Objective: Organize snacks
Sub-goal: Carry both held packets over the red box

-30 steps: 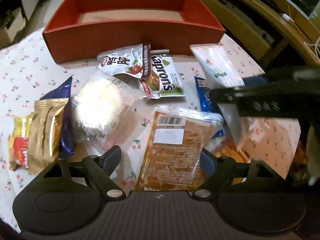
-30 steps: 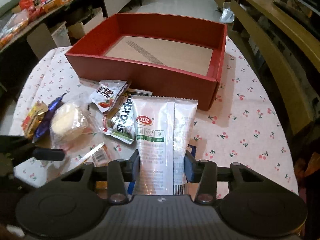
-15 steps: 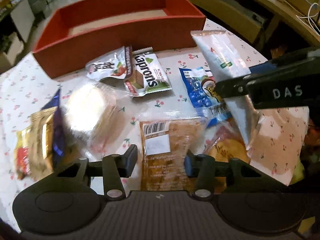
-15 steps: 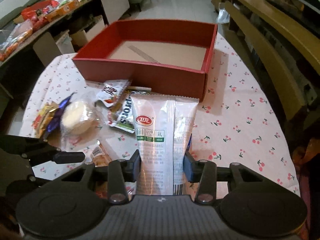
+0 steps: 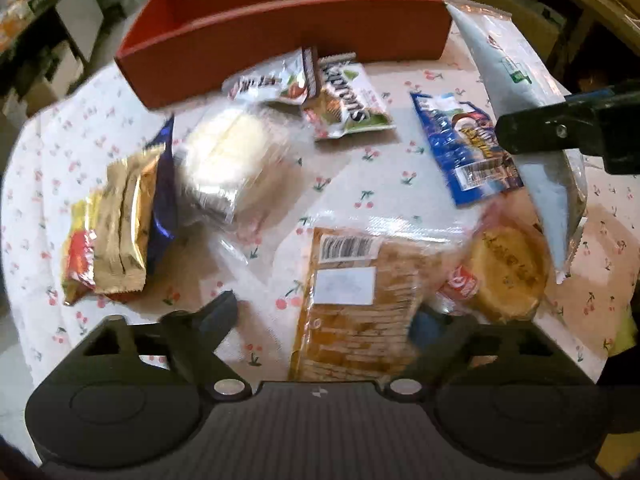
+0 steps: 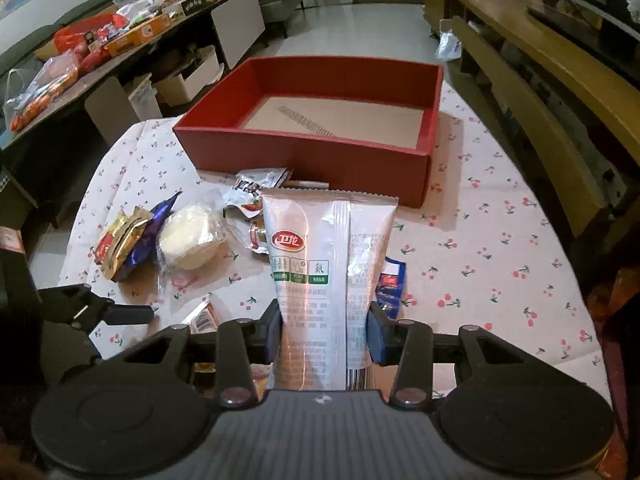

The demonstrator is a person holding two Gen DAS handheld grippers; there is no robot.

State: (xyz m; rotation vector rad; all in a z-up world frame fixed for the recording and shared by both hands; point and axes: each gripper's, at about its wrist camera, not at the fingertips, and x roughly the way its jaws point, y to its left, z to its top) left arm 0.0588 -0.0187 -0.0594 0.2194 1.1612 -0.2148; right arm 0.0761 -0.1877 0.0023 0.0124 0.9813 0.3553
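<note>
My right gripper (image 6: 325,330) is shut on a tall white snack pouch (image 6: 328,264) and holds it up above the table, short of the empty red box (image 6: 320,156). The pouch also shows in the left wrist view (image 5: 508,64), with the right gripper's finger (image 5: 560,132) across it. My left gripper (image 5: 324,320) is open, low over a brown wafer pack (image 5: 352,308) that lies between its fingers. Other snacks lie on the cloth: a round white cake (image 5: 228,160), a gold pack (image 5: 124,216), a green Naprons pack (image 5: 348,104), a blue pack (image 5: 464,152).
The table has a white cherry-print cloth (image 6: 500,248). A round golden pastry (image 5: 508,272) lies right of the wafer pack. A wooden bench (image 6: 560,92) runs along the right side. A side table with goods (image 6: 100,52) stands at the far left.
My left gripper has opened wider and shifted over the wafer pack. My right gripper has lifted the white pouch higher and pulled back from the red box.
</note>
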